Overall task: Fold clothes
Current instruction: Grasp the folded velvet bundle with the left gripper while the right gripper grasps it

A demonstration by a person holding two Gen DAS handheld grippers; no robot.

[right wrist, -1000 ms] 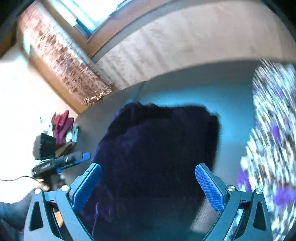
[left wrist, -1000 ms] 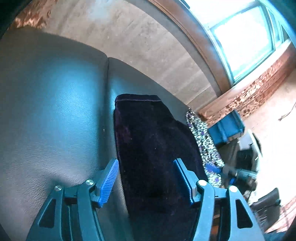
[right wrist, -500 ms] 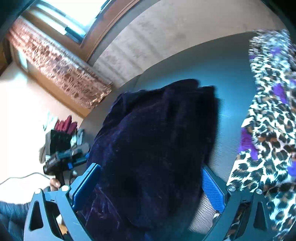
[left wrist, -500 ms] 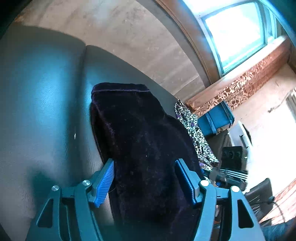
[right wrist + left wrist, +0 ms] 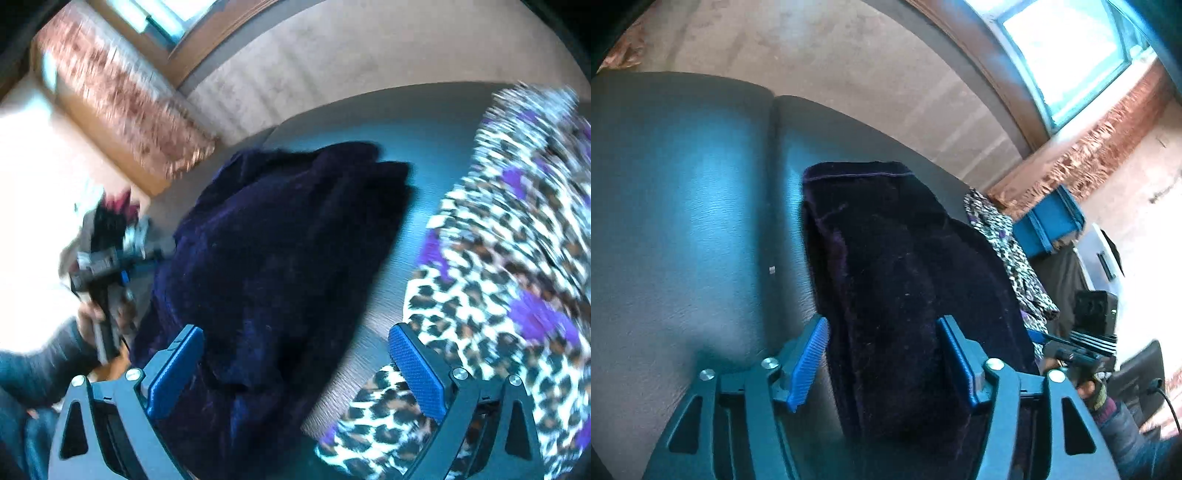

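Note:
A dark purple velvet garment (image 5: 901, 266) lies folded into a long strip on a grey leather sofa seat (image 5: 683, 221). My left gripper (image 5: 882, 354) is open, its blue pads on either side of the garment's near end, above it. In the right wrist view the same garment (image 5: 280, 258) lies in a heap. My right gripper (image 5: 295, 365) is open wide over its near edge. A leopard-print garment with purple patches (image 5: 509, 266) lies to its right; it also shows in the left wrist view (image 5: 1008, 243).
The sofa back (image 5: 849, 74) rises behind the seat. A window (image 5: 1067, 51) and patterned curtain (image 5: 1082, 155) are beyond. A blue crate (image 5: 1049, 225) and black equipment (image 5: 1093, 306) stand off the sofa's right end. The other hand-held gripper (image 5: 107, 266) shows at left.
The left camera has pulled back and shifted, so the dark garment sits further right in view. The right camera has swung right with motion blur, bringing more of the leopard-print garment into view.

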